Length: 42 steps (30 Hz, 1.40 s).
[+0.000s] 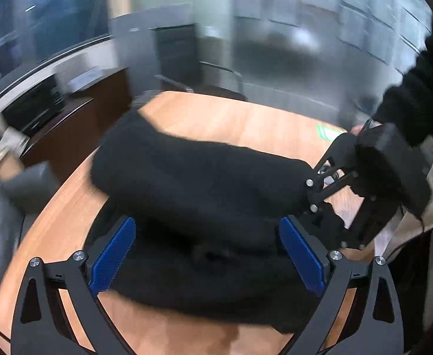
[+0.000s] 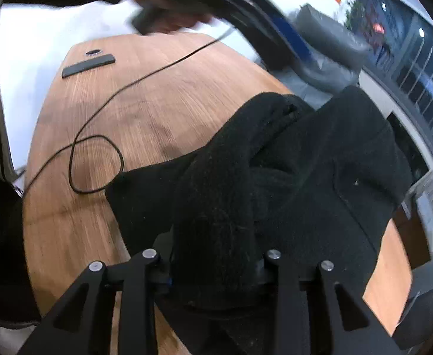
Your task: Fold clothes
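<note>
Clearly the black garment (image 1: 204, 183) is soft and limp — a thick, fleecy knit that sags wherever it is not held up and bunches into rolls, not creases. I judge it fairly light but bulky, with a fuzzy surface that grips well against rubbery pads, so slipping is less of a worry than catching too many layers at once. The best places to take hold look like the outer edges or corners, where a single thickness can be pinched and drawn flat, not the heaped middle.

It lies on the round wooden table (image 1: 246, 118), piled in overlapping folds, with one rounded roll across the top and a flatter panel spread toward the table's edge. From the right wrist view a seam line and a few specks of lint show on the dark cloth.

The left gripper (image 1: 207, 257) hangs over the near part of the pile with its blue pads (image 1: 113, 254) spread wide apart, holding nothing. The right gripper (image 2: 216, 266) is clamped on a bunched fold of the garment, which rises thickly between its fingers and hides the pads.

A thin black cable (image 2: 98, 159) loops on the bare wood just beside the cloth, and a flat dark bar (image 2: 88, 64) lies well apart at the far end.
</note>
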Each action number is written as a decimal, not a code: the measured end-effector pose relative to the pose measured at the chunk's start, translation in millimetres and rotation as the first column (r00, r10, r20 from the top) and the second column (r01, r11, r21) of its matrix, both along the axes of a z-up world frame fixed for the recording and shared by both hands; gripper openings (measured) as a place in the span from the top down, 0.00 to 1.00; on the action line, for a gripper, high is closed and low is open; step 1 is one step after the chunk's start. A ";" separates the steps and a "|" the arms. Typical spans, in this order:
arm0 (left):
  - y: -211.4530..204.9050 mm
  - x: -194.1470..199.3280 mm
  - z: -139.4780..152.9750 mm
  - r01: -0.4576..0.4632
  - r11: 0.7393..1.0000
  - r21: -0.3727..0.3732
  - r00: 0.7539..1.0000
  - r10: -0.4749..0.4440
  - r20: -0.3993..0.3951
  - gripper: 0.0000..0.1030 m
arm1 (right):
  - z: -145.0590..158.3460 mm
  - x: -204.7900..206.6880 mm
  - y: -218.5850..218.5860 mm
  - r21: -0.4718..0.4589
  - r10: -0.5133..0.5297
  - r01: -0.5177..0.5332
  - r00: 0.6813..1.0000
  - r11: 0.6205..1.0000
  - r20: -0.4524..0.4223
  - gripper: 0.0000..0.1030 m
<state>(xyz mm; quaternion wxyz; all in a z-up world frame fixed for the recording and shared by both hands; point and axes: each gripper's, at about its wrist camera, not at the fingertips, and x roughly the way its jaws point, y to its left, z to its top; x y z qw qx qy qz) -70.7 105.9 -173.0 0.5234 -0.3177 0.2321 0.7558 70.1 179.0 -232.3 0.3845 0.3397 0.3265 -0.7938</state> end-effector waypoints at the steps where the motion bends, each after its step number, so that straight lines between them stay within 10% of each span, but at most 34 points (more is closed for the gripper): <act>1: 9.2 -2.9 -6.1 0.030 1.000 -0.008 1.000 -0.030 -0.005 0.04 | -3.1 3.3 -0.2 0.004 0.005 -0.005 1.000 1.000 -0.017 0.65; 9: 16.3 -13.3 -55.7 0.016 1.000 -0.001 0.994 -0.016 0.106 0.03 | -10.1 13.0 -5.9 -0.024 -0.010 0.008 0.996 1.000 -0.085 0.60; 15: -2.8 -12.5 -65.7 -0.024 1.000 -0.009 0.991 0.025 0.130 0.02 | 28.0 12.5 7.2 -0.157 -0.065 0.078 0.994 0.984 0.085 0.42; 22: -22.5 -10.9 -59.6 -0.069 0.998 -0.016 0.985 0.070 0.160 0.03 | 86.4 -50.3 93.2 -0.531 -0.100 0.304 0.920 0.791 0.379 0.40; 27: -46.8 0.7 -4.5 -0.101 0.995 0.013 0.991 0.099 0.089 0.04 | 30.7 -59.1 46.4 -0.487 0.147 0.139 0.852 0.862 0.503 0.52; 32: -29.0 19.6 41.9 0.005 0.995 0.100 1.000 -0.008 0.028 0.03 | 9.8 -39.9 -5.3 -0.461 0.218 0.017 0.866 0.887 0.451 0.52; 38: 0.2 -6.5 -47.8 0.029 0.995 -0.090 0.996 -0.022 0.086 0.04 | 0.5 -20.7 -18.8 -0.387 0.203 -0.054 0.913 0.921 0.354 0.50; 42: -20.8 -20.5 -75.4 -0.027 1.000 -0.006 0.984 0.027 0.175 0.02 | 17.6 -20.0 15.6 -0.415 0.135 0.046 0.907 0.908 0.398 0.50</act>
